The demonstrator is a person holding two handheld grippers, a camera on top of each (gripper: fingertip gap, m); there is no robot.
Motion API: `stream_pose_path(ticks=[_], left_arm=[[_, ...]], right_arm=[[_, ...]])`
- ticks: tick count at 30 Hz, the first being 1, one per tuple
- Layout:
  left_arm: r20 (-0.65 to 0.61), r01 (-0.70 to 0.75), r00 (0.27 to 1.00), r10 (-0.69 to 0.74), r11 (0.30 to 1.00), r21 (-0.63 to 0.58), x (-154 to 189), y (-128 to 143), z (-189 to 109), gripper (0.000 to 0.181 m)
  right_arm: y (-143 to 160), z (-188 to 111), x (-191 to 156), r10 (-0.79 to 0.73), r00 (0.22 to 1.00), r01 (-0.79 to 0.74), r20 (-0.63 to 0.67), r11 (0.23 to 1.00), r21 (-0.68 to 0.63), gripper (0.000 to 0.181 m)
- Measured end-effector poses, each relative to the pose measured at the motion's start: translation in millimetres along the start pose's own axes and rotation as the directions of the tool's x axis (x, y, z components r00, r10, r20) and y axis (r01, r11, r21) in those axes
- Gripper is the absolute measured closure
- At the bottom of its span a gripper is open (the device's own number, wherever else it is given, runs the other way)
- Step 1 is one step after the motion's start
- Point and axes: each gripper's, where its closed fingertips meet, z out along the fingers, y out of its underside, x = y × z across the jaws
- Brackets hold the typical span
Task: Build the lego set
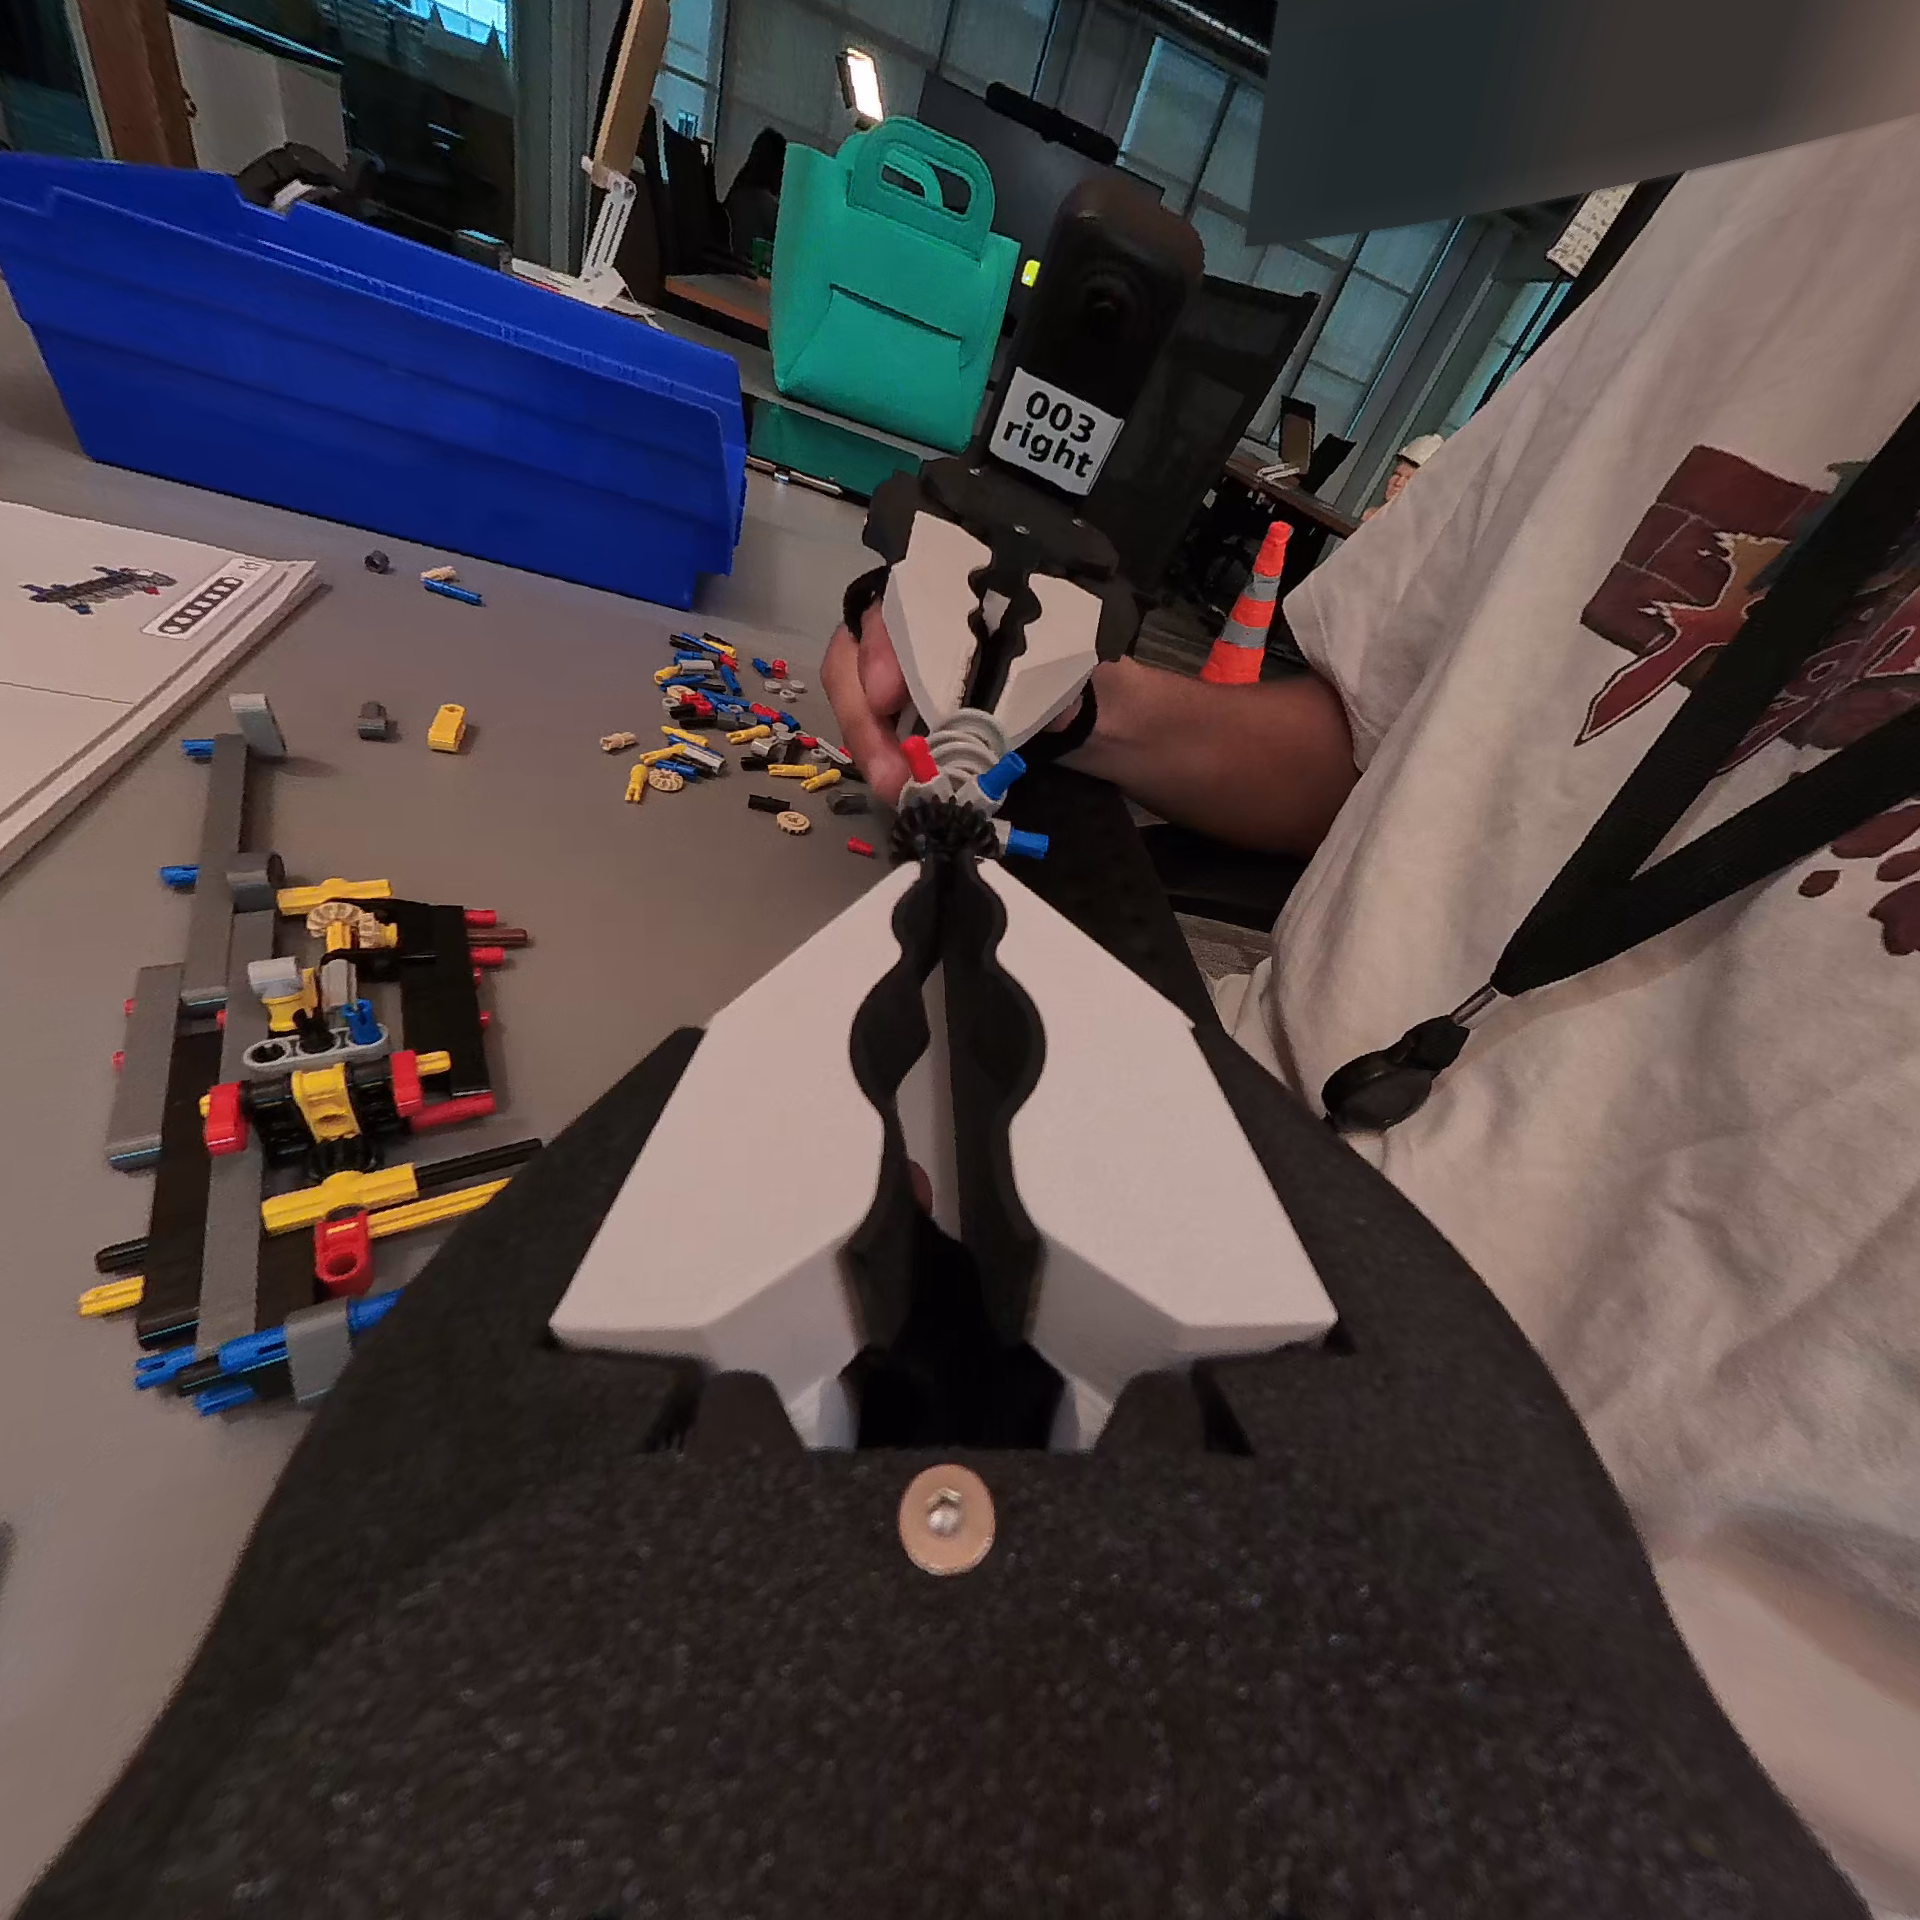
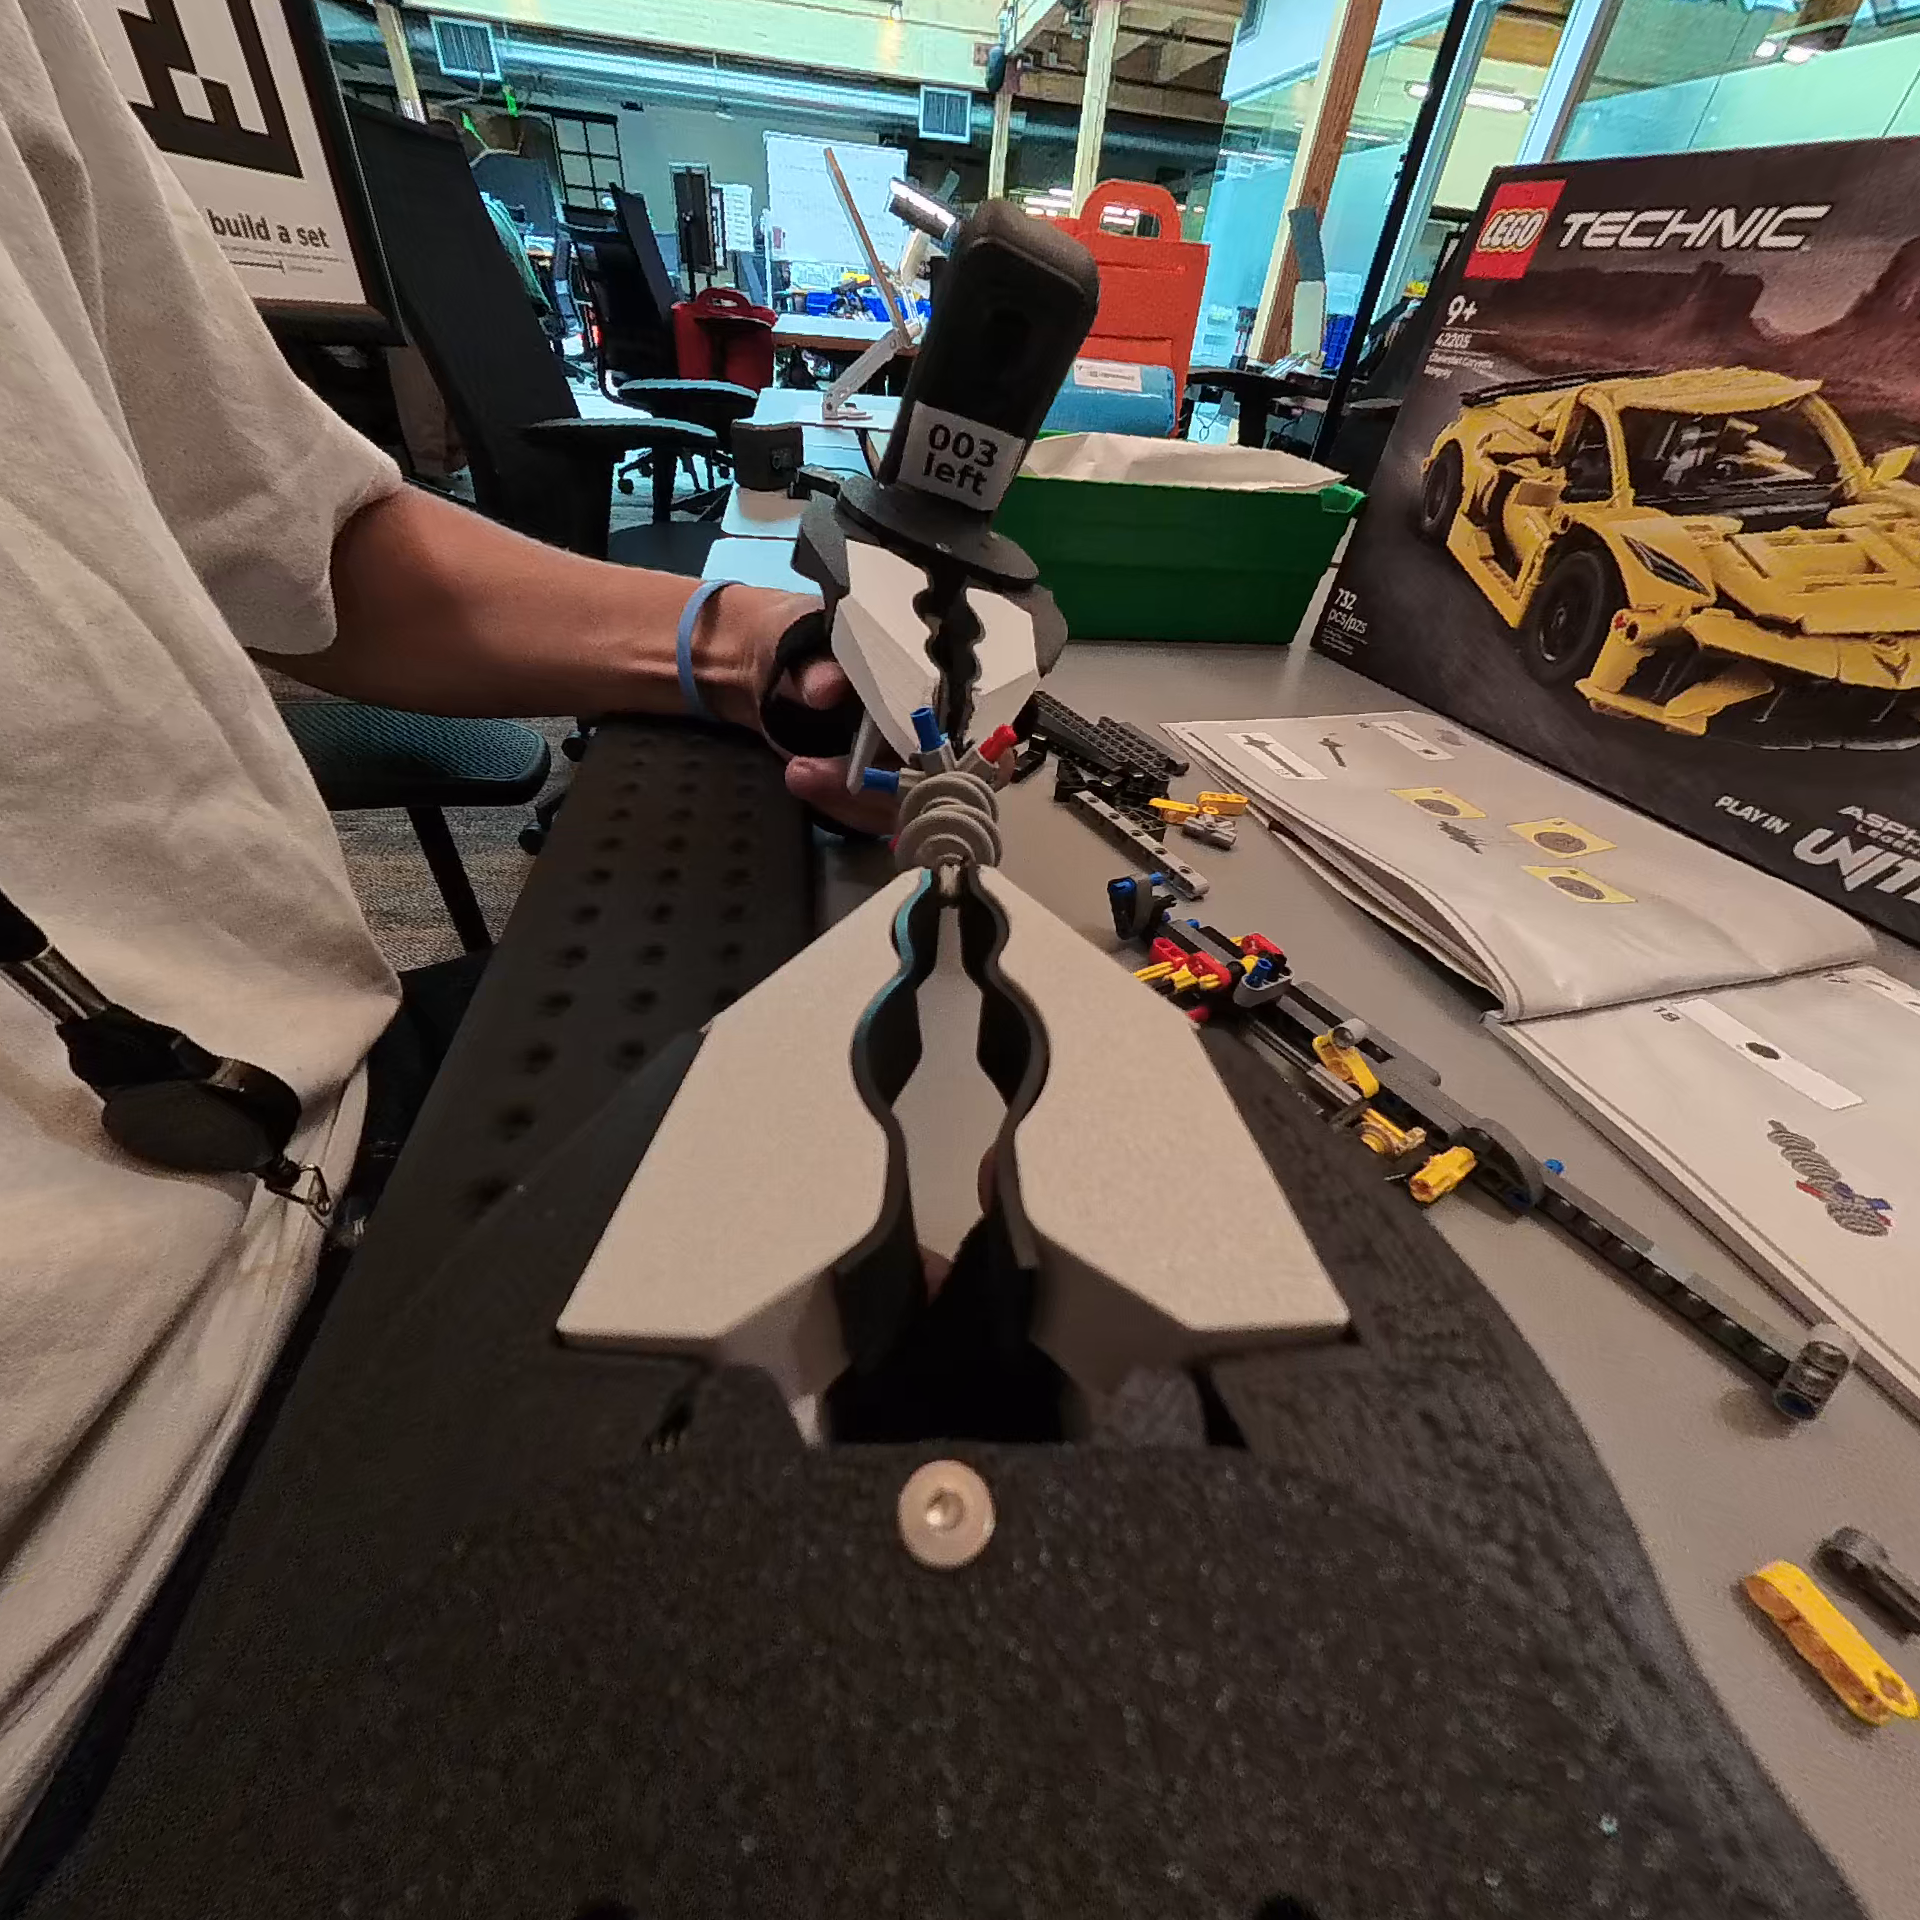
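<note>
Both claws meet nose to nose above the bench [image 1: 623, 935] edge, sharing one small shaft piece [image 1: 951, 790]: the left claw [image 1: 940, 868] is pinched together on the black gear [image 1: 935, 831] end, and the right claw [image 2: 948, 883] is clamped on the grey ribbed end [image 2: 948, 821], with red and blue pins [image 1: 1003, 774] bristling out at the middle. The piece hangs in the air between the two tools, well apart from the half-built frame [image 1: 301, 1081] lying flat on the bench and from the loose parts [image 1: 727, 717] scattered beyond it. Its long axis runs straight from one claw tip to the other, gear toward the left tool, ribbed end toward the right. This looks like seating or aligning parts along the shaft, so the trick is to keep both tools on one line, push along that axis only, and avoid twisting, which could pop a pin or cock the gear. The open manual [image 2: 1507, 862] lies off to the right for checking the order.
</note>
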Motion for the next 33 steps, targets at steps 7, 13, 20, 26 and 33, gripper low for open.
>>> stream_pose_path(ticks=[7,13,20,26,33], left_arm=[[-0.012,0.005,1.000,-0.005,1.000,-0.014,1.1,2.2,0.9,0.181],[-0.019,0.004,1.000,-0.004,1.000,-0.012,2.0,2.0,0.7,0.181],[-0.019,0.004,1.000,-0.005,1.000,-0.013,2.1,2.1,0.8,0.181],[-0.005,0.037,0.999,-0.037,0.999,-0.008,-1.5,-1.1,1.8,0.151],[-0.027,0.017,0.999,-0.017,1.000,-0.012,3.5,-0.2,3.6,0.161]], right_arm=[[2.6,-0.2,-0.7,0.006,1.000,-0.006,0.008,1.000,-0.007,0.179],[3.4,0.1,-1.3,0.011,1.000,-0.011,0.013,1.000,-0.012,0.179],[4.0,0.5,-0.6,0.016,1.000,-0.015,0.013,1.000,-0.015,0.179],[-6.2,-4.1,-0.2,0.064,0.997,-0.066,0.041,0.997,0.036,0.179],[0.6,0.1,-2.2,0.035,0.999,-0.035,0.039,0.999,-0.002,0.179]])
